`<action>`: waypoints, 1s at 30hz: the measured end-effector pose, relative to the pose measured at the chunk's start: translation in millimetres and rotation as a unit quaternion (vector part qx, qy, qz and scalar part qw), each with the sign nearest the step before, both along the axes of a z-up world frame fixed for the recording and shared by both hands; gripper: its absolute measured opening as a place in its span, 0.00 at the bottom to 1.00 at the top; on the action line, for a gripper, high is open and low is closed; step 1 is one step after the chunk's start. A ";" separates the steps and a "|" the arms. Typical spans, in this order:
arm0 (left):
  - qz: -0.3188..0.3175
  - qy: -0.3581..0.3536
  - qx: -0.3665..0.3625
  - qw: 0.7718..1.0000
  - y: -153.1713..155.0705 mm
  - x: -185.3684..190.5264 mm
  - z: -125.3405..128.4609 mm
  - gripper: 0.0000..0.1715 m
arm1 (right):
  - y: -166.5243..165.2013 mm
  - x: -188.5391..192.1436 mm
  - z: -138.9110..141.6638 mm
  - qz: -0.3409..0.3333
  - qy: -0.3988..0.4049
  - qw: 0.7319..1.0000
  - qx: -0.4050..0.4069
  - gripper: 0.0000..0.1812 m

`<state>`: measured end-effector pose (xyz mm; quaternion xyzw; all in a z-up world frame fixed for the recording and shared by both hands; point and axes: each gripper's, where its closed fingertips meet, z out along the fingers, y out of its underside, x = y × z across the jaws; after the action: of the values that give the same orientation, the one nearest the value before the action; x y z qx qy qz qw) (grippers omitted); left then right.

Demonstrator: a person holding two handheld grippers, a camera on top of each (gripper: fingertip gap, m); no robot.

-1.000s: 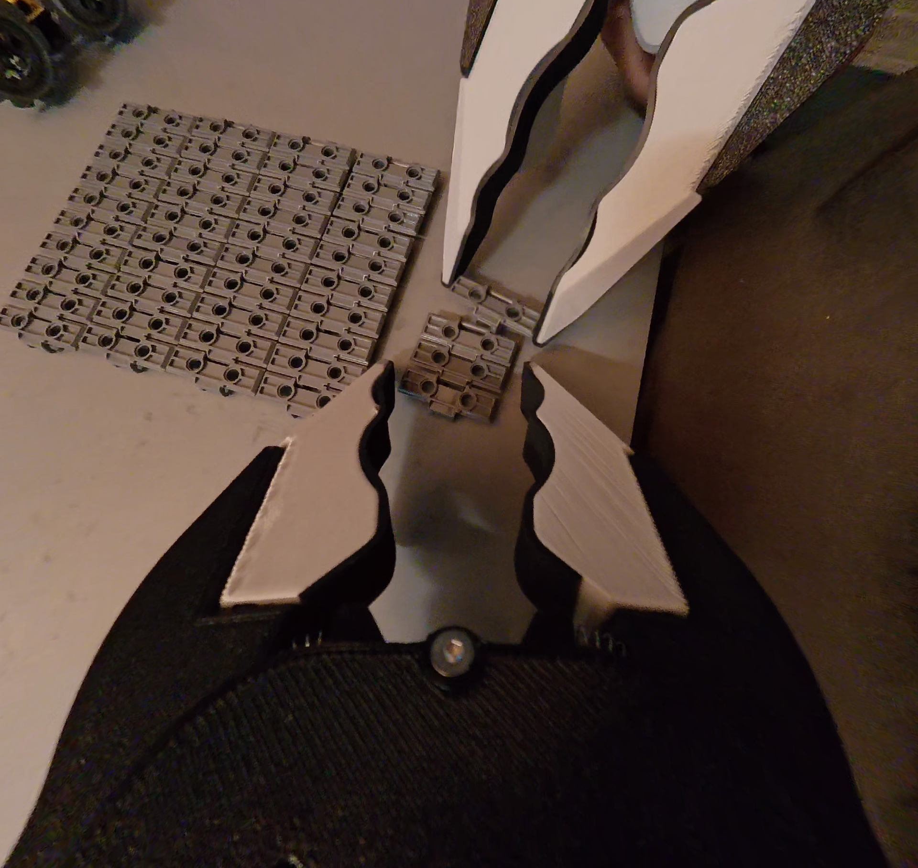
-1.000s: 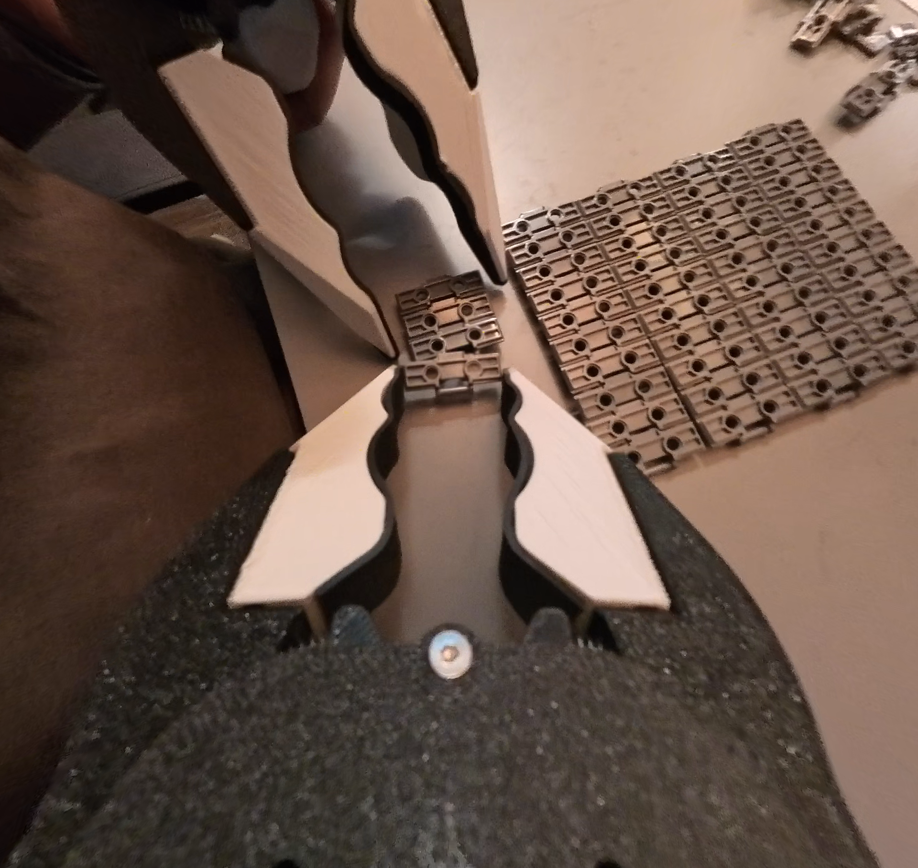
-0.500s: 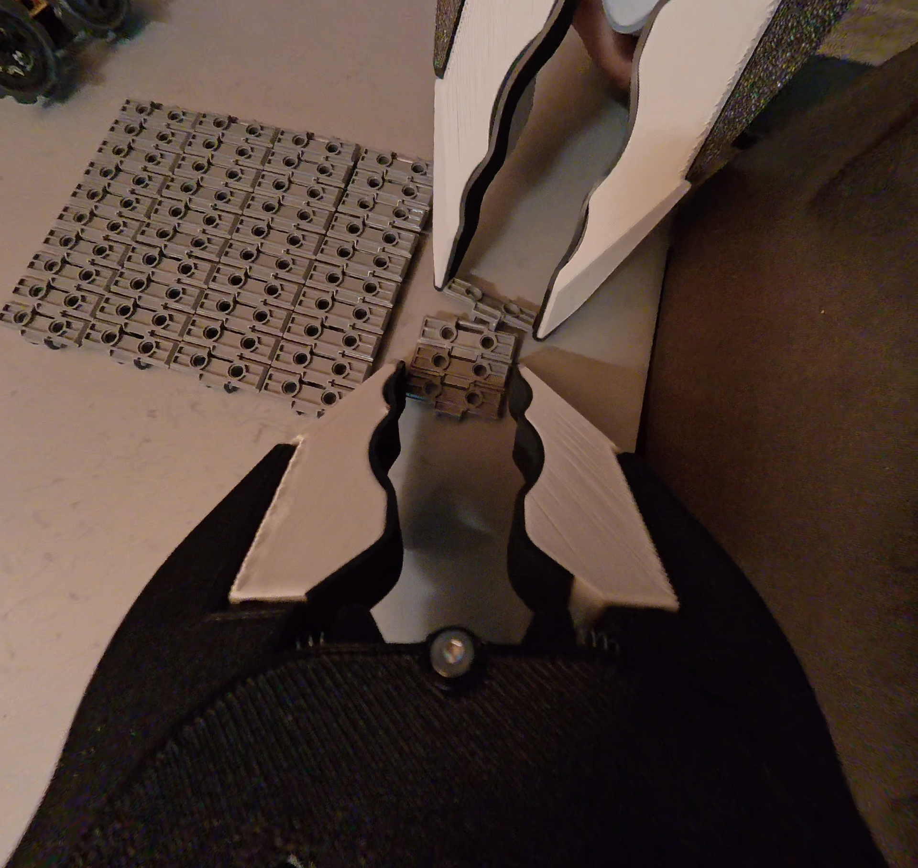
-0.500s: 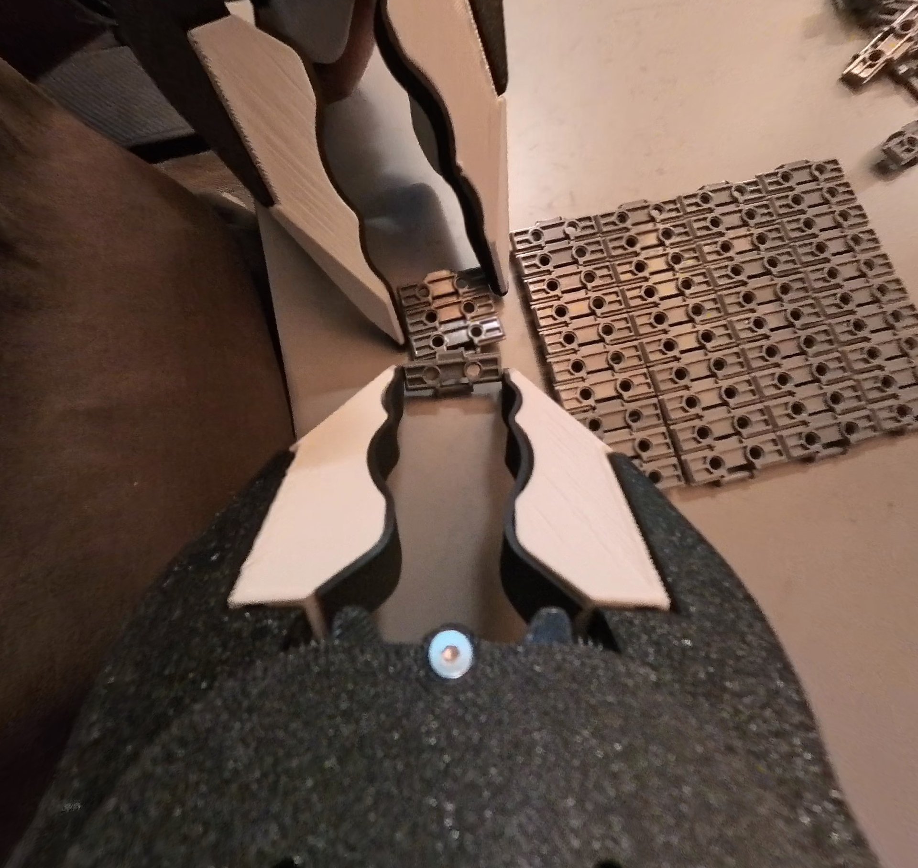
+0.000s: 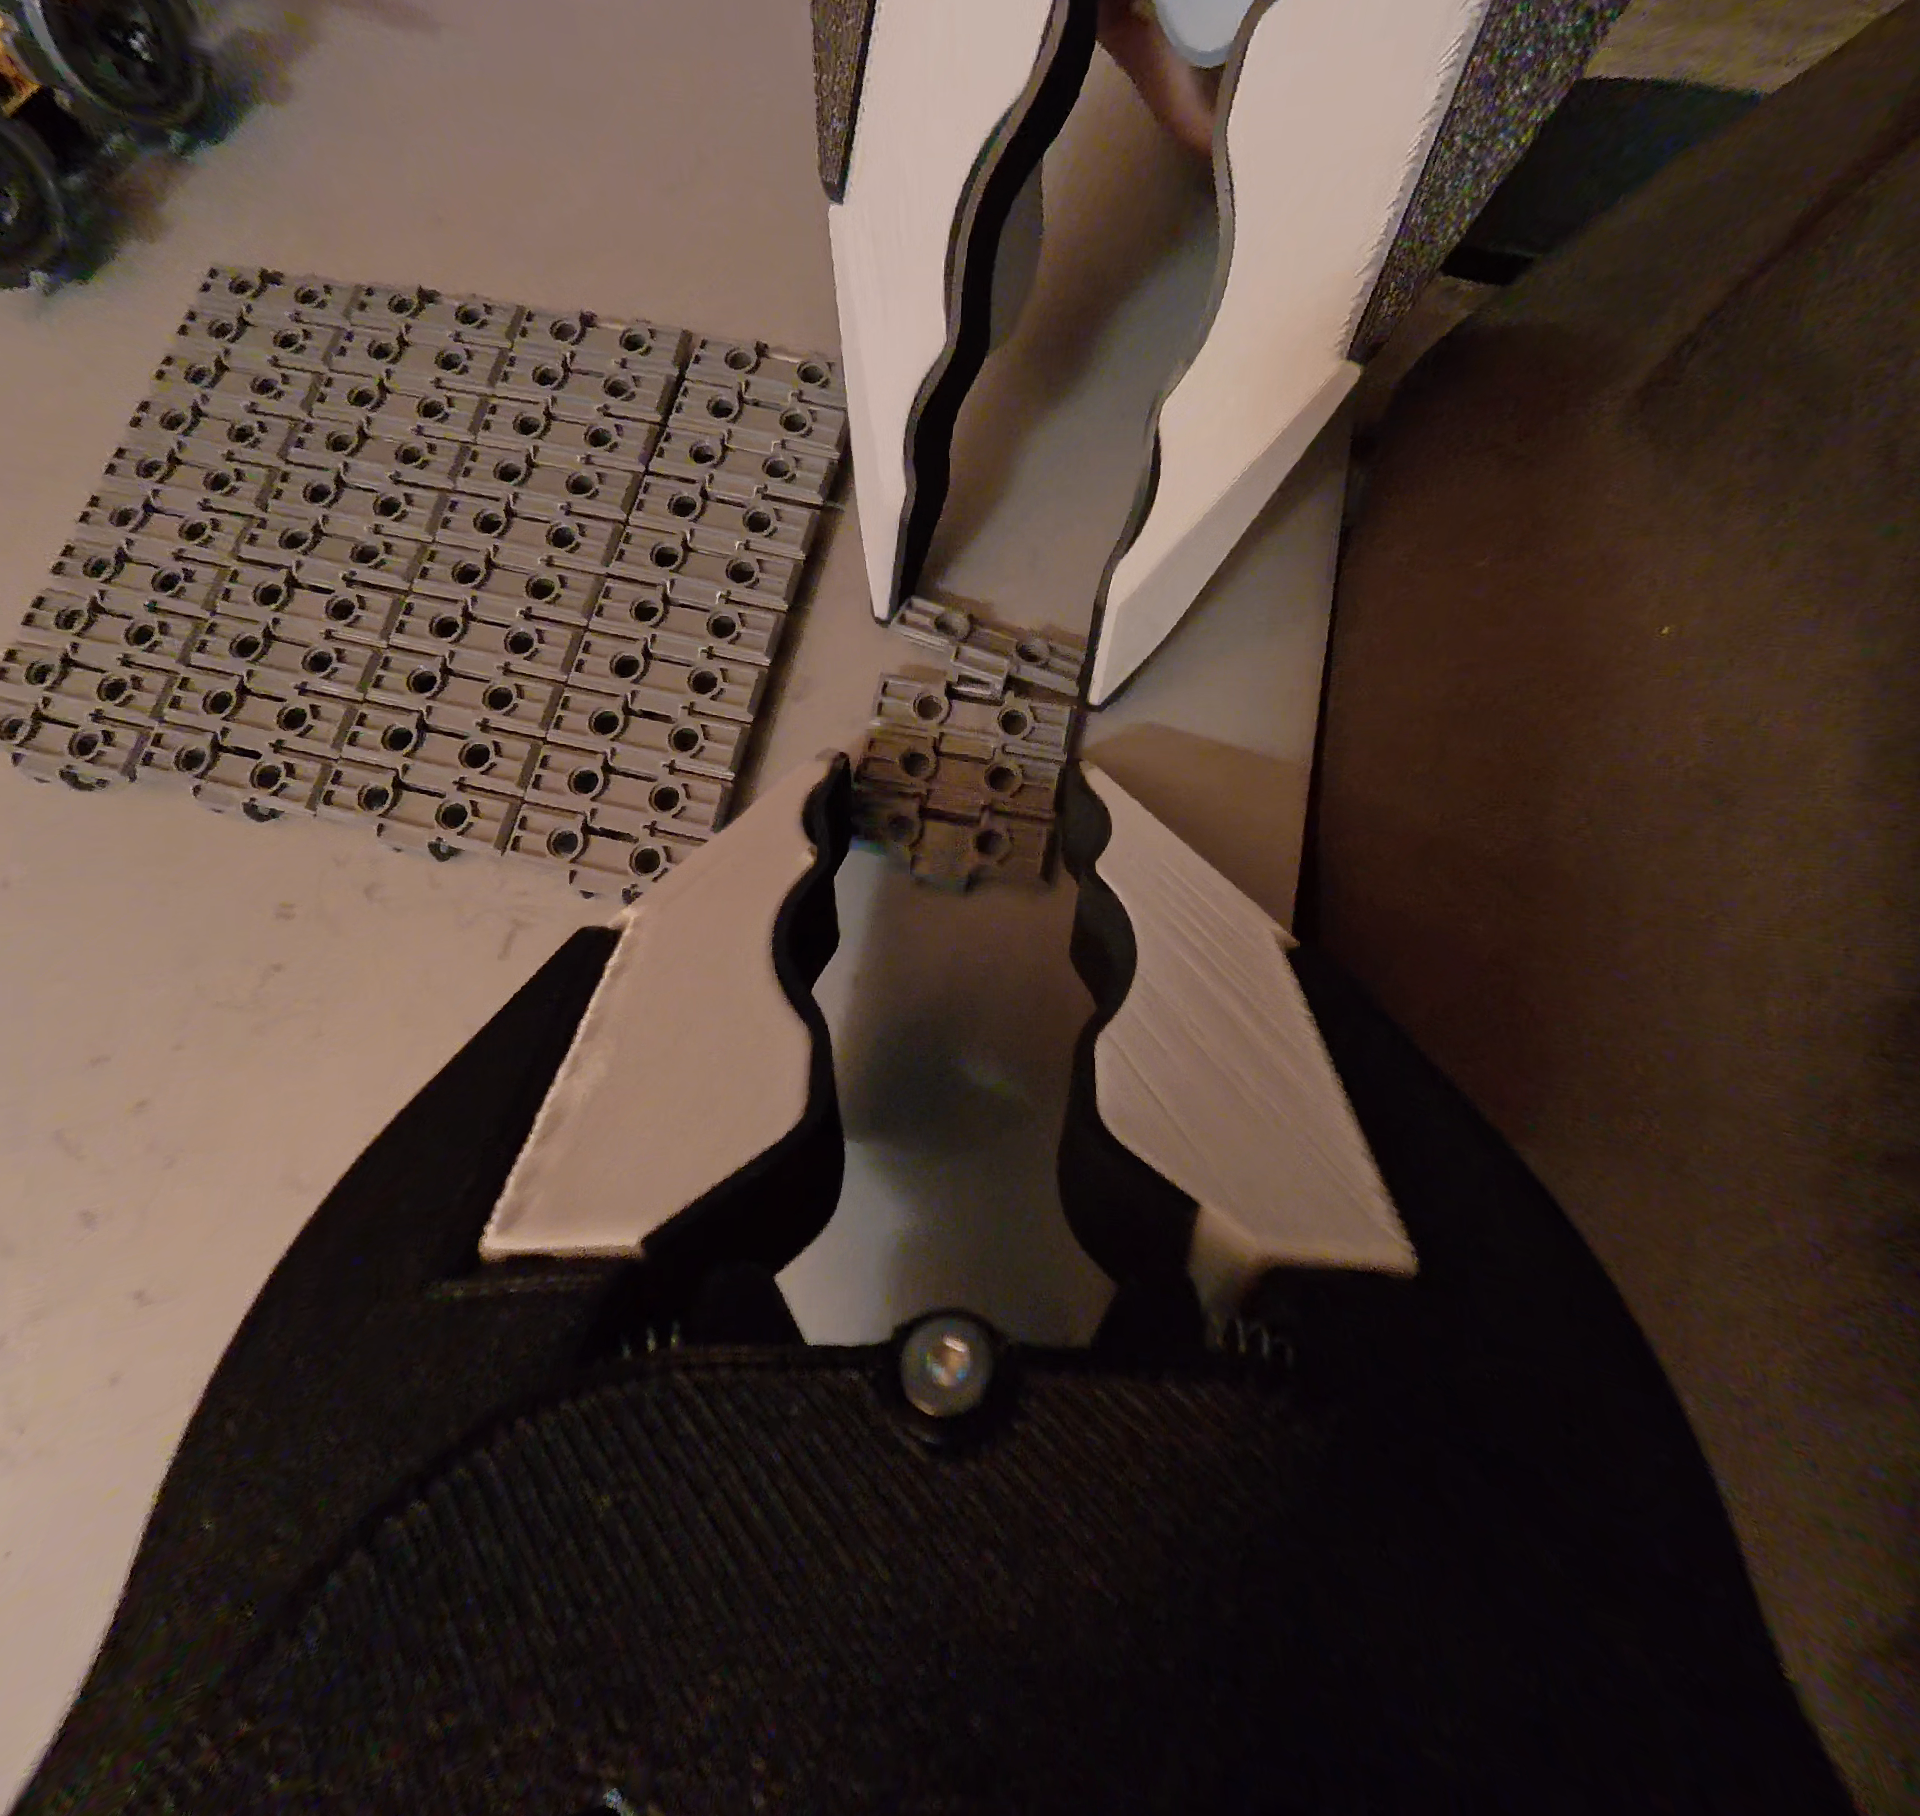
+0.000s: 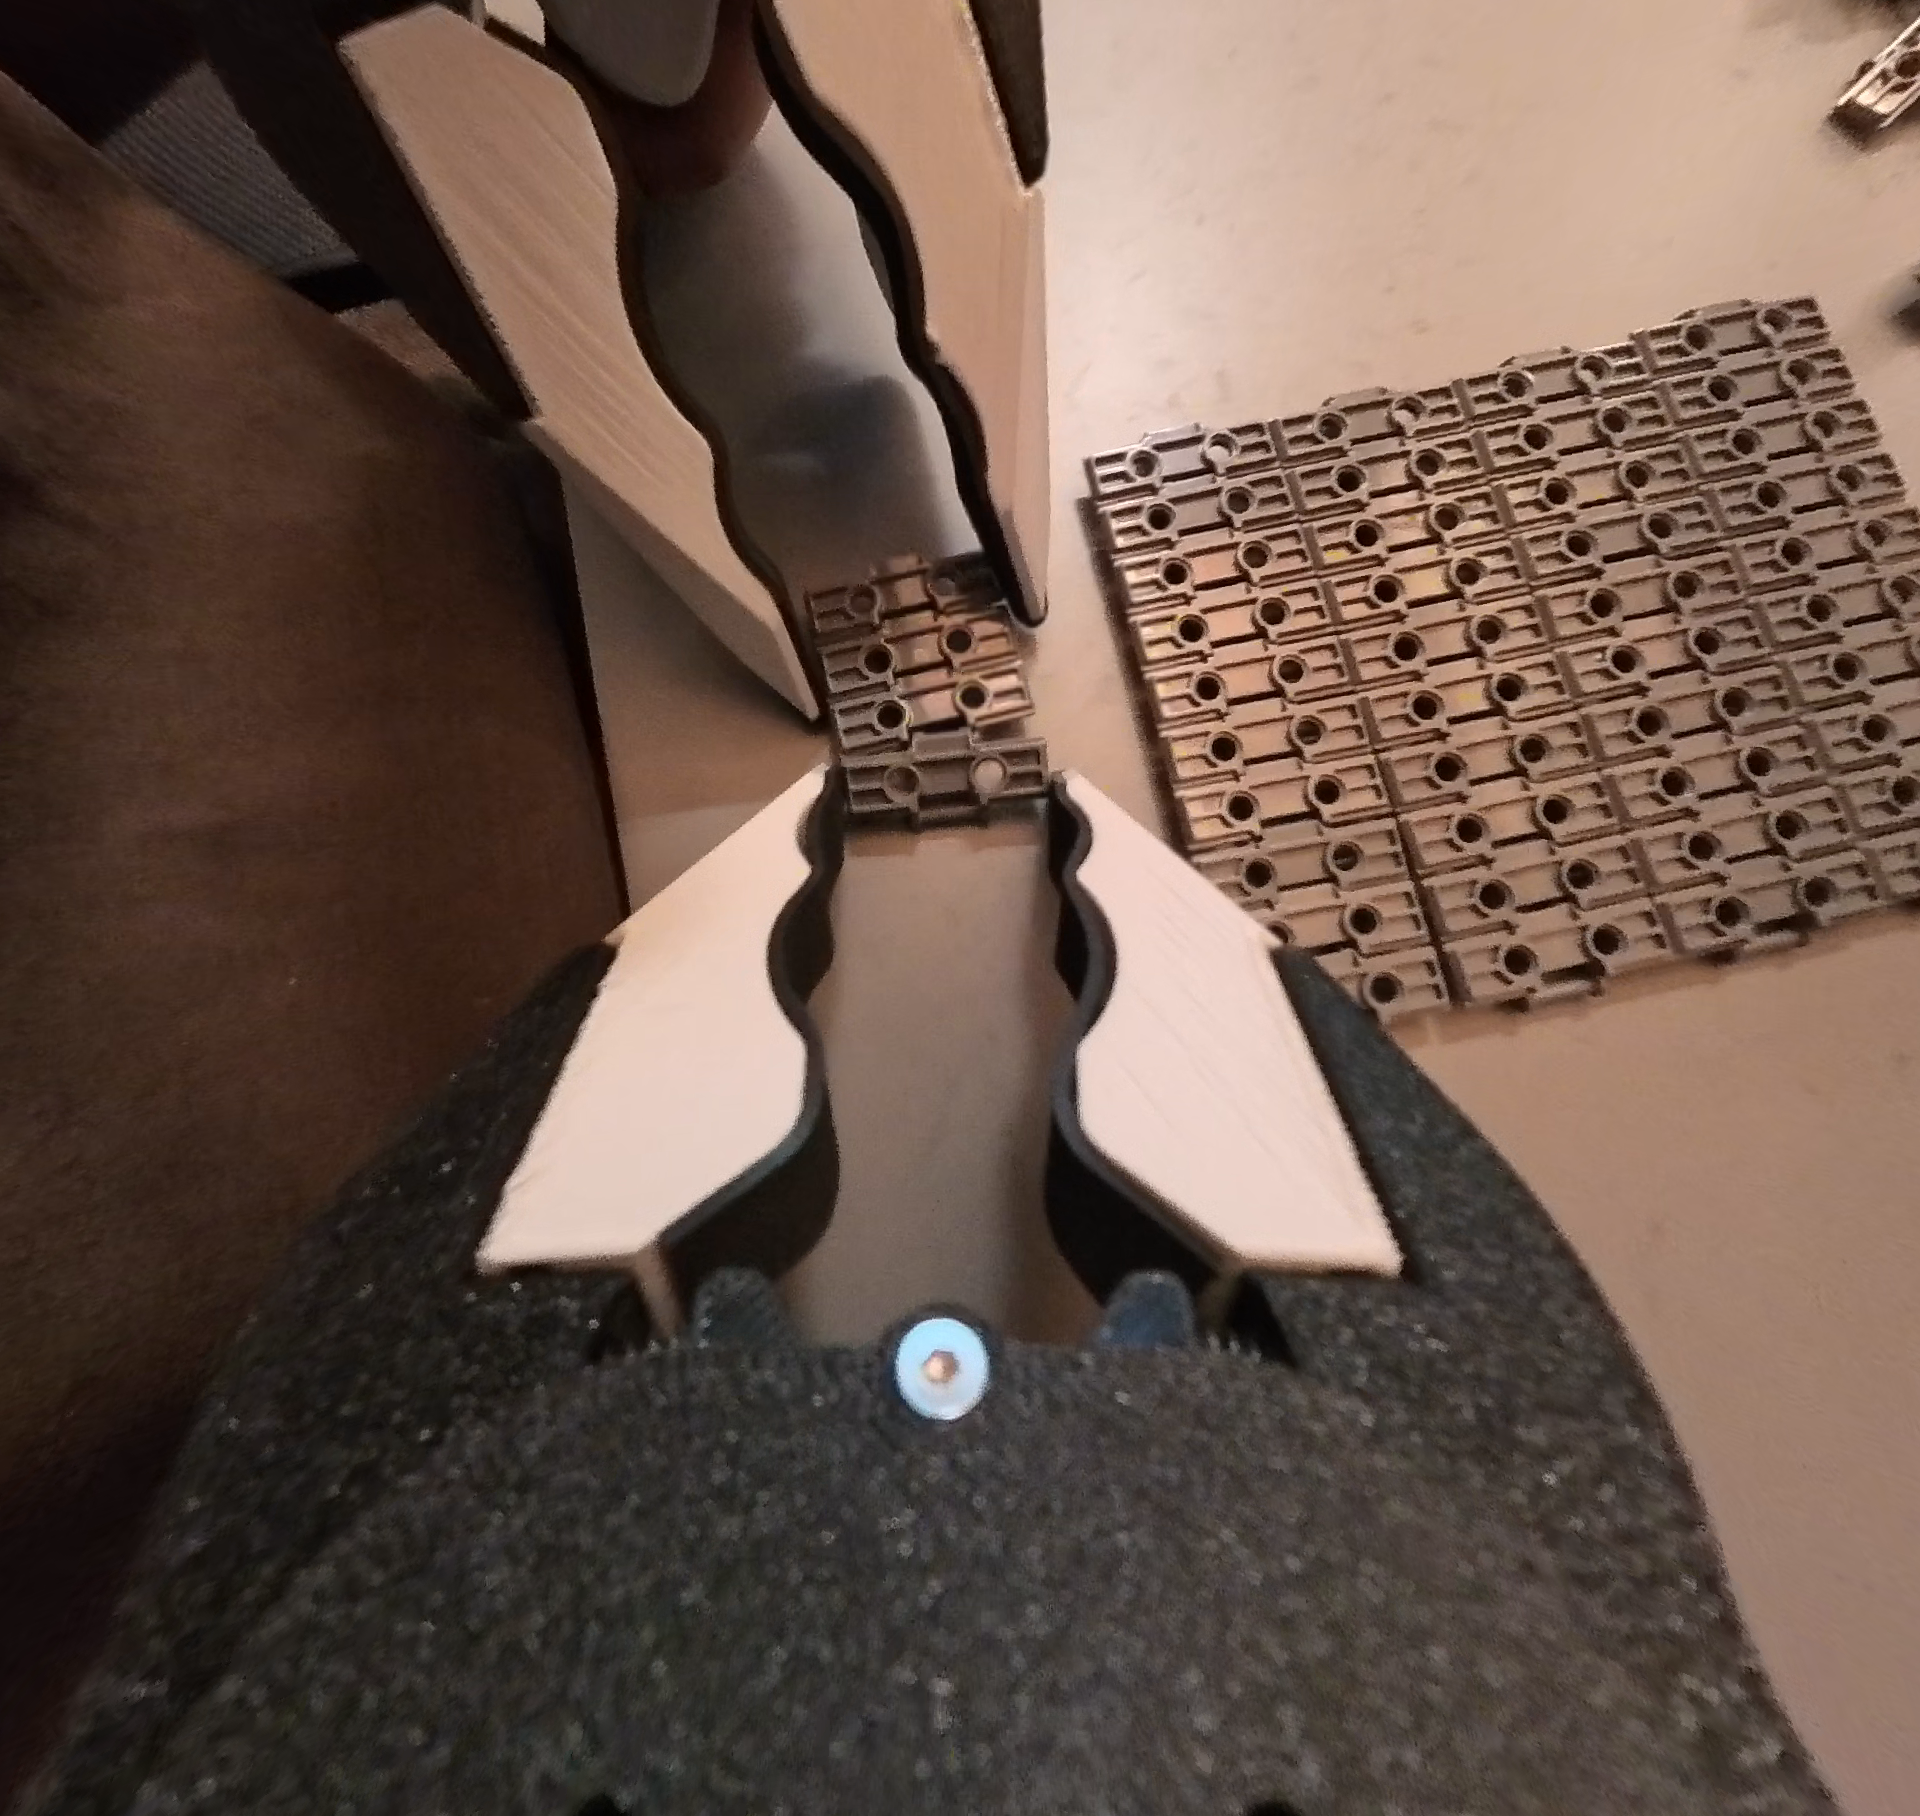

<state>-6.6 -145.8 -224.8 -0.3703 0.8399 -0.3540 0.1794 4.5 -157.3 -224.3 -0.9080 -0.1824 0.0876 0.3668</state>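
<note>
A small grey block of joined track links [image 5: 961,779] lies on the light table near its edge. My left gripper [image 5: 954,787] has closed its white fingers on the block's two sides. My right gripper [image 6: 945,787] is shut on a single grey link strip [image 6: 940,779] and holds it against the block's [image 6: 914,660] near edge. In the left wrist view the right gripper [image 5: 987,649] comes in from above with the strip [image 5: 982,639] at the block's far edge. In the right wrist view the left gripper [image 6: 914,663] comes in from above.
A large square mat of the same grey links [image 5: 416,582] lies flat beside the block; it also shows in the right wrist view [image 6: 1538,686]. Black toy wheels [image 5: 94,31] sit at the far left. Loose dark parts [image 6: 1881,93] lie far right. A brown soft surface [image 5: 1610,831] borders the table edge [image 5: 1320,727].
My left gripper has moved forward and narrowed until its fingers took hold of the small block. My right gripper has kept the link strip at the block's edge.
</note>
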 end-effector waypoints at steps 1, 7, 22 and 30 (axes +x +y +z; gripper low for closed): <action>0.000 0.000 0.000 1.000 -0.1 -0.1 -0.1 0.23 | 0.2 -0.5 -0.3 0.002 -0.003 1.000 0.000 0.21; 0.001 0.004 -0.003 1.000 0.2 0.1 -0.3 0.24 | -0.8 -1.4 -1.1 0.009 -0.014 1.000 -0.005 0.24; -0.003 0.005 0.000 1.000 -0.7 -0.5 -0.9 0.23 | 2.9 1.3 7.9 0.001 -0.001 1.000 0.016 0.00; -0.004 0.009 -0.005 1.000 -1.4 -0.2 -0.9 0.22 | 3.3 0.3 6.7 0.023 -0.060 0.998 0.004 0.00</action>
<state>-6.9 -147.3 -225.8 -0.3711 0.8411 -0.3555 0.1689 4.8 -154.0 -217.5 -0.9058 -0.2250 0.0404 0.3567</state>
